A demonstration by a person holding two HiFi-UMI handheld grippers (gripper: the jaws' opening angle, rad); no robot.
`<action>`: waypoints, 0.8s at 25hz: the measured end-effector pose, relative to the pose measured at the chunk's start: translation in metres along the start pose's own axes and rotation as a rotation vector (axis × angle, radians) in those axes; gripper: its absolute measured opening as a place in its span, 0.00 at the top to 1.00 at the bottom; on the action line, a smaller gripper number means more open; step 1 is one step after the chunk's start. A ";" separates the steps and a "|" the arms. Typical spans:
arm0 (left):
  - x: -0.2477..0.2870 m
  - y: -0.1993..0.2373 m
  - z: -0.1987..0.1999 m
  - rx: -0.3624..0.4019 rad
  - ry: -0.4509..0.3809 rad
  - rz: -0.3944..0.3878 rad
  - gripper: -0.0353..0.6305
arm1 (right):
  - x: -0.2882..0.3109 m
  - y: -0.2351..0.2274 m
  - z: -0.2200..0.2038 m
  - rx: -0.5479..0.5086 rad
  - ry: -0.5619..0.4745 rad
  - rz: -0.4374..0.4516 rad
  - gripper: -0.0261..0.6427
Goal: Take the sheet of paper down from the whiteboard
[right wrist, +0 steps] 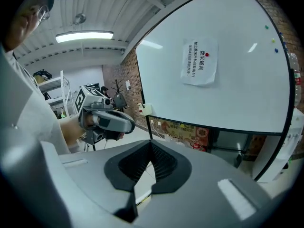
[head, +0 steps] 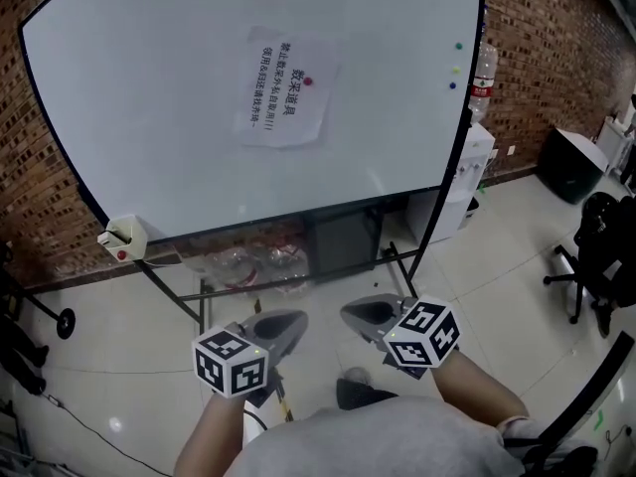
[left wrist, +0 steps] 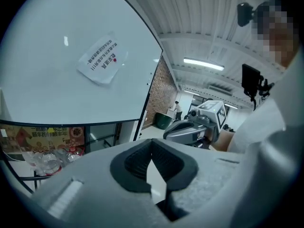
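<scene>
Left gripper (head: 283, 323) and right gripper (head: 363, 314) held low, side by side, both pointing towards the whiteboard (head: 149, 117) and well apart from it; jaws of each closed on nothing. Forearms cut off below; print on sheet (head: 286, 87) illegible. One sheet on the board under one red magnet (head: 307, 81); three small magnets (head: 456, 69) near the right edge
</scene>
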State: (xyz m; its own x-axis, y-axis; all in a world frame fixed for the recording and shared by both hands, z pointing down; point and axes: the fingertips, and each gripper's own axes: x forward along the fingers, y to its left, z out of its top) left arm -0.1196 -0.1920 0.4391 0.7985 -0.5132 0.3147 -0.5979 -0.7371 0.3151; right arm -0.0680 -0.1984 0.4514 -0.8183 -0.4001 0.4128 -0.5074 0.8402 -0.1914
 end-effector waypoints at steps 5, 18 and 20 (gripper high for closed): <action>0.025 0.036 0.022 0.027 0.016 0.008 0.95 | 0.022 -0.043 0.021 -0.014 -0.034 0.004 0.96; 0.125 0.171 0.158 0.088 -0.029 0.069 0.95 | 0.087 -0.210 0.138 -0.133 -0.081 0.046 0.96; 0.133 0.183 0.177 0.101 -0.054 0.076 0.95 | 0.093 -0.226 0.151 -0.157 -0.081 0.048 0.96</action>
State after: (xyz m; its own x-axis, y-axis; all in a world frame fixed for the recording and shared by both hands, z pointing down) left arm -0.1106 -0.4727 0.3803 0.7553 -0.5903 0.2848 -0.6490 -0.7342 0.1994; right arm -0.0699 -0.4812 0.3982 -0.8628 -0.3812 0.3322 -0.4241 0.9033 -0.0651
